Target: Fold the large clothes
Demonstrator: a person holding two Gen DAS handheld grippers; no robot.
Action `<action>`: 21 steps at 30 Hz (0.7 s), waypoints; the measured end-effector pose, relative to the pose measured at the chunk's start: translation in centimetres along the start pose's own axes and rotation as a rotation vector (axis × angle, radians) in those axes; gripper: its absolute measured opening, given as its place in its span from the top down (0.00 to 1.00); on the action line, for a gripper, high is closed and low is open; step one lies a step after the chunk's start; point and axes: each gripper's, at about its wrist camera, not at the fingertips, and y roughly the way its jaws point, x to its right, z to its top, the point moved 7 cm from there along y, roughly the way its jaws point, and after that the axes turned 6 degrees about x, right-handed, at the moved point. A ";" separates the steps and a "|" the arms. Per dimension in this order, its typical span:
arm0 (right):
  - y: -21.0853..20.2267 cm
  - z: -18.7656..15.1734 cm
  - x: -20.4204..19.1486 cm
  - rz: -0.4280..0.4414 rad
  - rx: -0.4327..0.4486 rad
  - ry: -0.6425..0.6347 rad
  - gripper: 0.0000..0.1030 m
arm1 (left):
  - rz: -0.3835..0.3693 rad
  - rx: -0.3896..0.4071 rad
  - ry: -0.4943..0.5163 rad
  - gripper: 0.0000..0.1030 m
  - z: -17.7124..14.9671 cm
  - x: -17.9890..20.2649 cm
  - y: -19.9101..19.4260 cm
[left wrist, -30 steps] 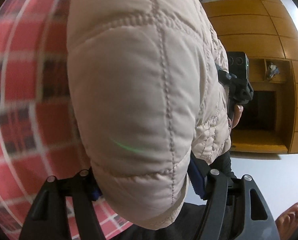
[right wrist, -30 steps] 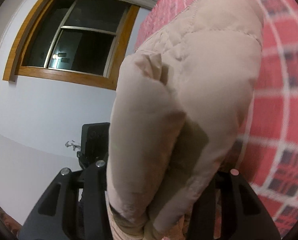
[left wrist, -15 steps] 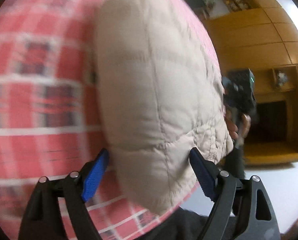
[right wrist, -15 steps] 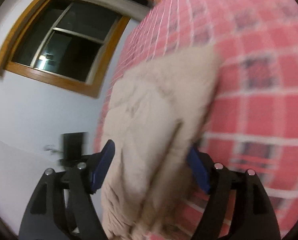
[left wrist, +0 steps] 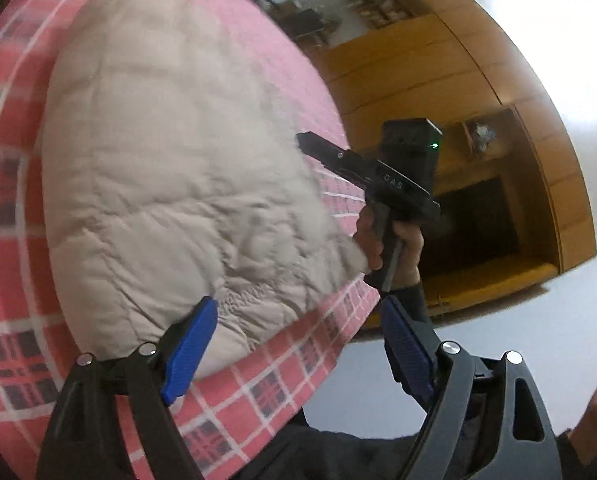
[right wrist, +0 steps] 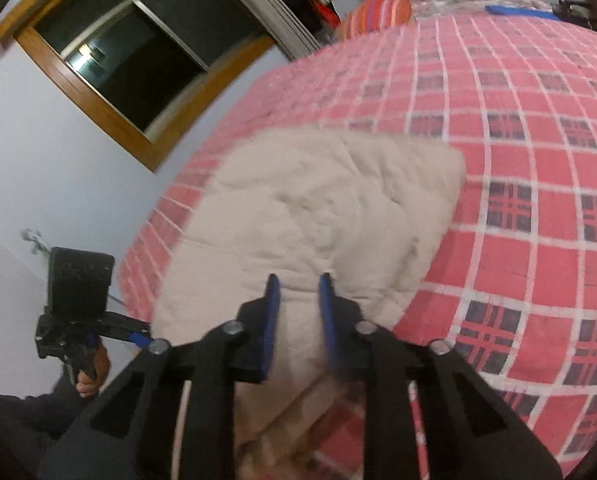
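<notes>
A bed (right wrist: 538,128) with a red plaid cover fills both views. The folded beige quilted jacket (right wrist: 318,216) lies across the middle of each frame, near the bed's edge. The left gripper (left wrist: 294,344) is spread wide, empty; the right gripper (right wrist: 298,304) is narrowed, nothing clamped. The bundle is best pressed flat and its edges squared.

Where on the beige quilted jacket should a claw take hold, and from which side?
Probably the jacket's thick near edge, approached from the bed's foot. There the padding hangs toward the bedspread edge in a pinchable roll, while the middle lies flat.
</notes>
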 end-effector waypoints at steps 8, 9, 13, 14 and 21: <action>-0.2 0.6 0.1 -0.018 0.009 -0.009 0.91 | -0.019 0.024 0.017 0.24 1.5 0.5 -3.3; -1.0 1.3 -0.5 -0.006 0.036 -0.017 0.91 | -0.013 0.056 0.034 0.21 2.5 0.5 -4.2; 0.0 2.8 -0.3 -0.025 0.036 -0.012 0.91 | 0.019 0.219 0.035 0.12 10.7 -0.9 -6.4; 1.2 2.7 0.3 -0.044 0.013 -0.009 0.90 | 0.028 0.223 0.033 0.12 12.1 -1.7 -6.2; 3.7 2.3 1.3 -0.110 -0.047 -0.013 0.90 | 0.082 0.143 -0.077 0.12 15.2 -7.1 -2.1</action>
